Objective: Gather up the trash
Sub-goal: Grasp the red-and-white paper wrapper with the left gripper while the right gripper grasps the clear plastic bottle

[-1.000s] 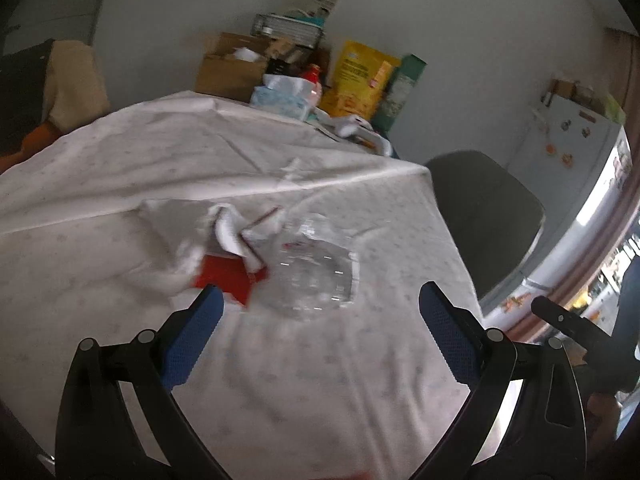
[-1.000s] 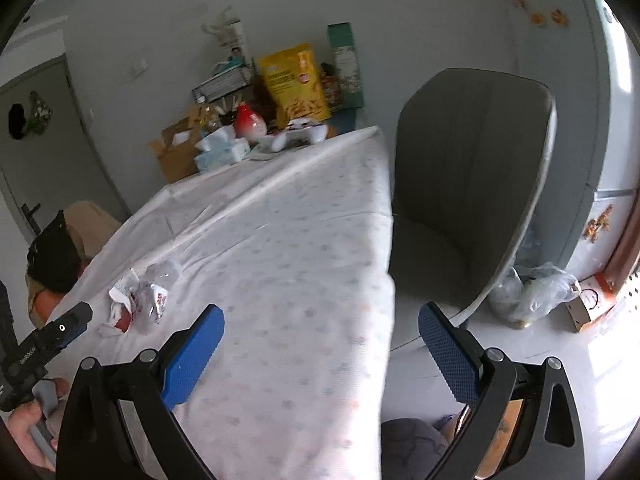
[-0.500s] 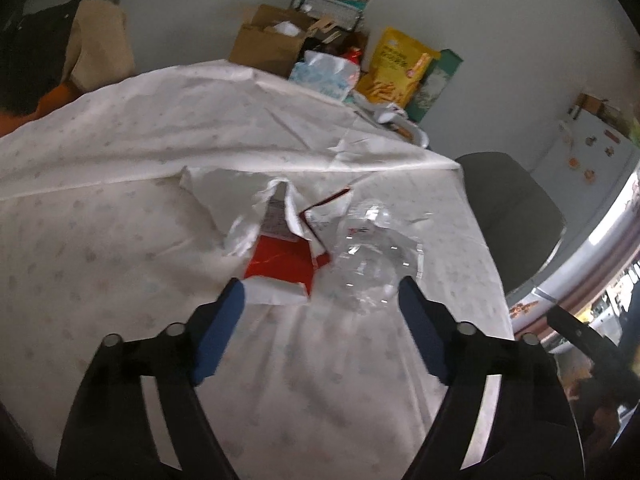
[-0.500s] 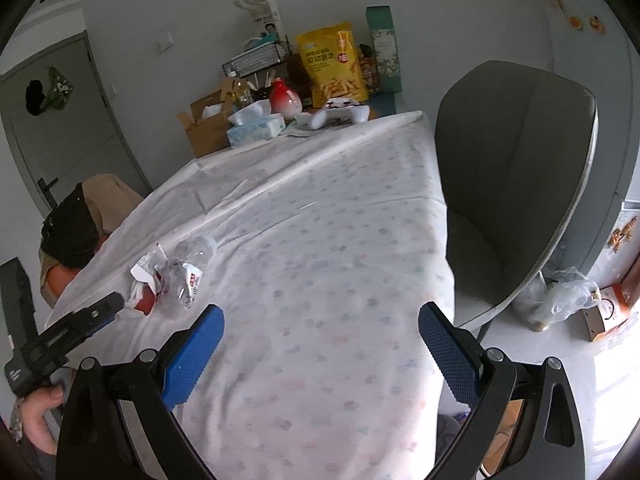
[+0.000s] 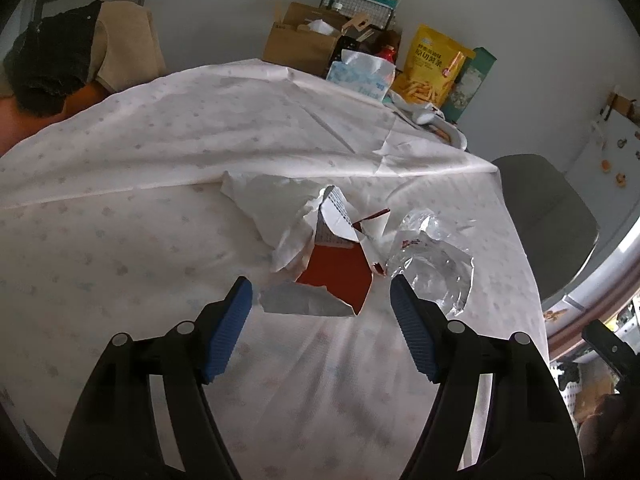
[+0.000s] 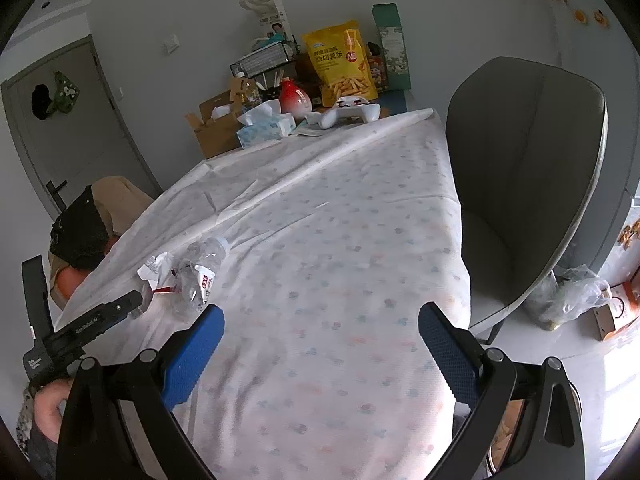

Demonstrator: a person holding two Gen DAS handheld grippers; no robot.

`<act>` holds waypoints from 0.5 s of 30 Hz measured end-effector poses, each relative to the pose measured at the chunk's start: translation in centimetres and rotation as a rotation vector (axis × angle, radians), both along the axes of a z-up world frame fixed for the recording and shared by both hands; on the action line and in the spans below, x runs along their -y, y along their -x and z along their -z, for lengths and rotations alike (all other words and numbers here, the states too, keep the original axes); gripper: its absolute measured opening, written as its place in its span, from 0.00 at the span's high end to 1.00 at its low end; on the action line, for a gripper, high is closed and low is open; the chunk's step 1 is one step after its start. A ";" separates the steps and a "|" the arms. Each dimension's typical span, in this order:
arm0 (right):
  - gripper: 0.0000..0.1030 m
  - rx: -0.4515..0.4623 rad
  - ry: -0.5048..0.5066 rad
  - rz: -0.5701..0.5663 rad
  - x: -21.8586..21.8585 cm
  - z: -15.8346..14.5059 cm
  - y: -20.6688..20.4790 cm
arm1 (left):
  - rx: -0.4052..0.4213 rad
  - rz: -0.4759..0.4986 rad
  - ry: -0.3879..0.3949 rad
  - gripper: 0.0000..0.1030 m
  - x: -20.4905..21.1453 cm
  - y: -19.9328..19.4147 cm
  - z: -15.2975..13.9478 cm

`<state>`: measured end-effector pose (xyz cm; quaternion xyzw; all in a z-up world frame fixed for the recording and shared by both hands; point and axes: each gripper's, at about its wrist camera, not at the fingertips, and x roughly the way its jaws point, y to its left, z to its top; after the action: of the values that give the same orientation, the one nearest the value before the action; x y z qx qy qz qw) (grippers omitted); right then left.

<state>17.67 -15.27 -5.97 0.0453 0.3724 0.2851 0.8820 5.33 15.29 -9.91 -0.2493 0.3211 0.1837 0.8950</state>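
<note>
A torn red and white carton lies on the white tablecloth with crumpled white paper at its left. A crushed clear plastic bottle lies just right of it. My left gripper is open, its blue pads either side of the carton's near edge, just above the cloth. In the right wrist view the same pile of carton and bottle lies at the left, with the left gripper's body beside it. My right gripper is open and empty over the middle of the table.
At the table's far end stand a cardboard box, a tissue pack, a yellow snack bag, a red and white vase and a white game controller. A grey chair stands at the right edge. A plastic bag lies on the floor.
My left gripper has moved forward and down to the carton, and its jaws have narrowed somewhat. My right gripper has swung left over the table.
</note>
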 end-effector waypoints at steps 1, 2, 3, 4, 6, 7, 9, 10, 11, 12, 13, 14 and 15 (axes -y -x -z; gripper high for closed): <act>0.07 -0.003 -0.001 -0.003 -0.1 0.1 0.0 | 0.003 0.001 0.001 0.31 -0.1 0.2 0.0; 0.07 -0.006 -0.002 -0.004 -0.2 0.2 -0.1 | 0.004 0.002 0.002 0.31 -0.1 0.3 0.0; 0.07 -0.009 -0.003 -0.006 -0.2 0.3 -0.1 | 0.000 0.004 0.003 0.31 -0.2 0.3 0.1; 0.07 -0.012 -0.003 -0.008 -0.3 0.3 -0.1 | -0.005 0.005 0.006 0.31 -0.2 0.3 0.1; 0.07 -0.015 -0.002 -0.014 -0.7 0.5 0.1 | -0.007 0.004 0.020 0.31 -0.5 0.4 0.2; 0.07 -0.015 -0.001 -0.020 -0.9 0.5 0.2 | -0.008 0.006 0.024 0.31 -0.6 0.4 0.3; 0.07 -0.012 0.002 -0.028 -1.2 0.5 0.3 | -0.022 0.014 0.027 0.31 -0.7 0.0 0.6; 0.07 -0.010 0.004 -0.033 -1.3 0.4 0.4 | -0.032 0.019 0.032 0.31 -0.8 -0.4 0.9; 0.07 -0.008 0.004 -0.037 -1.5 0.3 0.4 | -0.041 0.024 0.047 0.31 -1.0 -0.7 1.1; 0.07 -0.006 0.004 -0.040 -1.5 0.2 0.5 | -0.037 0.021 0.046 0.31 -1.1 -0.9 1.1; 0.07 -0.003 0.005 -0.042 -1.6 0.2 0.5 | -0.037 0.021 0.051 0.31 -1.2 -1.1 1.1; 0.07 -0.001 0.007 -0.046 -1.8 0.1 0.5 | -0.041 0.023 0.051 0.31 -1.2 -1.3 1.2; 0.07 0.000 0.008 -0.049 -1.9 0.1 0.5 | -0.045 0.025 0.047 0.36 -1.2 -1.6 1.2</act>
<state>17.16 -13.36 -6.02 0.0328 0.3746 0.3053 0.8749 6.89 16.45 -11.08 -0.2619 0.3486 0.1706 0.8836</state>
